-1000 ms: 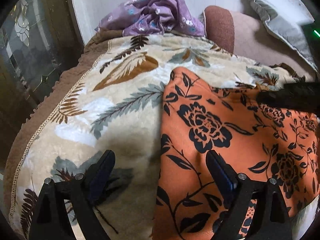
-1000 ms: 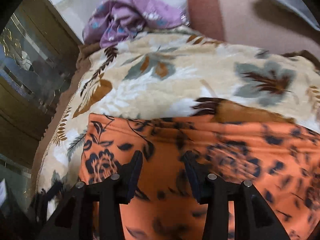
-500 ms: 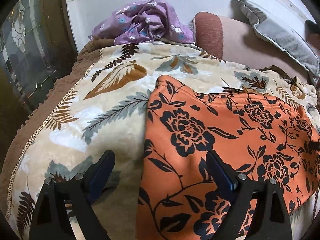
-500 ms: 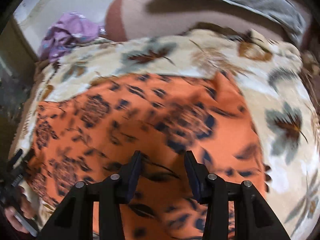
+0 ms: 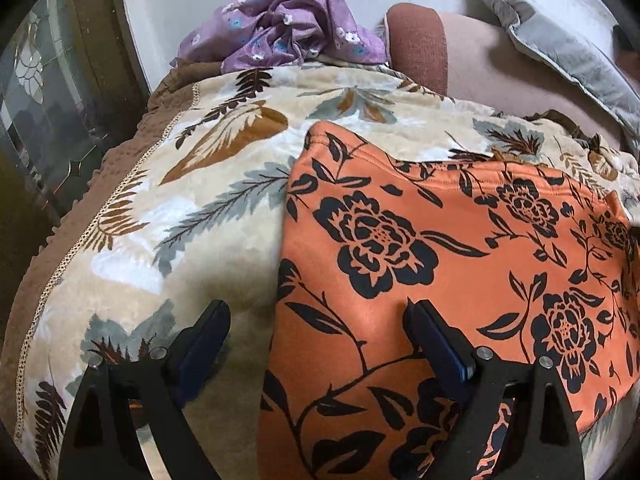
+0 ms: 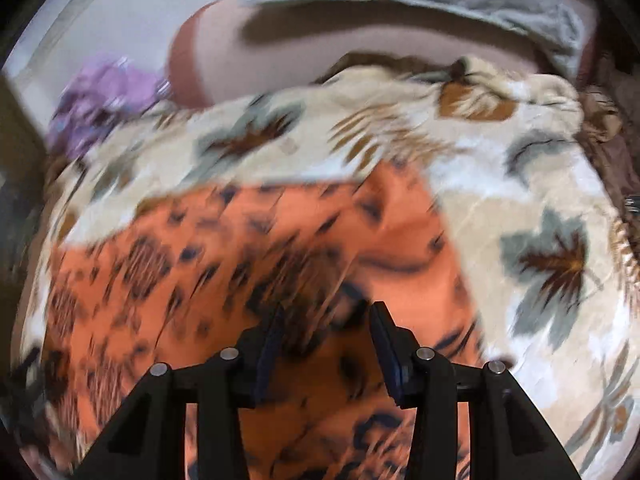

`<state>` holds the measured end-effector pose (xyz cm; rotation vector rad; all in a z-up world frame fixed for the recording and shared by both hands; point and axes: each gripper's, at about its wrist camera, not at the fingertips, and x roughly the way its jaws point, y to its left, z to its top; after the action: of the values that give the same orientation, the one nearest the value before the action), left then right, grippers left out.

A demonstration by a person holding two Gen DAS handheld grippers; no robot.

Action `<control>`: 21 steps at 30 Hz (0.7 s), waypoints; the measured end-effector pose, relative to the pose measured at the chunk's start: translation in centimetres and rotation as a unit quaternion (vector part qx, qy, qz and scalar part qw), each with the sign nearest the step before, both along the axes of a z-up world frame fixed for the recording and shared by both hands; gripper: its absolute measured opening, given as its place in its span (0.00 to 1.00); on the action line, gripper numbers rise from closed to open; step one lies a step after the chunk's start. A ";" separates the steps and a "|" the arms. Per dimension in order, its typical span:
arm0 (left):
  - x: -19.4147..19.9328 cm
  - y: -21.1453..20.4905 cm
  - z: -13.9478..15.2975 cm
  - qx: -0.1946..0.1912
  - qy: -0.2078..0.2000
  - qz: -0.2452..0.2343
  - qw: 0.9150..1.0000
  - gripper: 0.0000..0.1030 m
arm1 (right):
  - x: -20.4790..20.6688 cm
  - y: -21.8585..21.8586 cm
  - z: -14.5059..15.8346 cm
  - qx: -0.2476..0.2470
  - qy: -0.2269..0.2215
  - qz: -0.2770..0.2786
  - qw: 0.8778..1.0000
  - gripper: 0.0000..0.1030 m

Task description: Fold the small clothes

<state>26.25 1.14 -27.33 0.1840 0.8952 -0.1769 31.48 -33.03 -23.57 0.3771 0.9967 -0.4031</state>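
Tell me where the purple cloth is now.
In the left wrist view the purple cloth lies top centre, bunched against the wall beyond the blanket, left of the brown cushion.

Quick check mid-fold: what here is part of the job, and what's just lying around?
Job: orange floral garment, left gripper, right gripper, both open above it.

Lying about: leaf-print blanket underneath, purple cloth, grey pillow, brown cushion.

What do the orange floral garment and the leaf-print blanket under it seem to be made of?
Orange floral garment: looks like thin, smooth knit or satin-like fabric, given its soft sheen, flat lie and stitched hem.
Leaf-print blanket: looks like thick plush fleece, given its fuzzy, crushed pile that catches light in patches; it has a brown textured border.
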 end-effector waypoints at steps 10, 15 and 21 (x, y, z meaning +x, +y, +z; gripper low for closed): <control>0.7 -0.1 -0.8 -0.006 0.024 0.001 1.000 0.89 | 4.8 -3.2 -3.5 -0.013 0.032 -0.064 0.997 0.51; 0.4 0.5 0.1 -0.015 0.010 0.010 1.000 0.89 | 6.2 1.8 -0.3 0.005 0.005 0.008 1.000 0.51; 0.2 1.8 0.7 -0.019 0.007 0.020 1.000 0.89 | 10.8 14.5 1.4 0.076 -0.025 0.185 0.980 0.51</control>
<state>26.41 2.97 -26.62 0.1295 0.9081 -0.1583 42.28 -18.58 -22.21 0.3279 1.0261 0.0185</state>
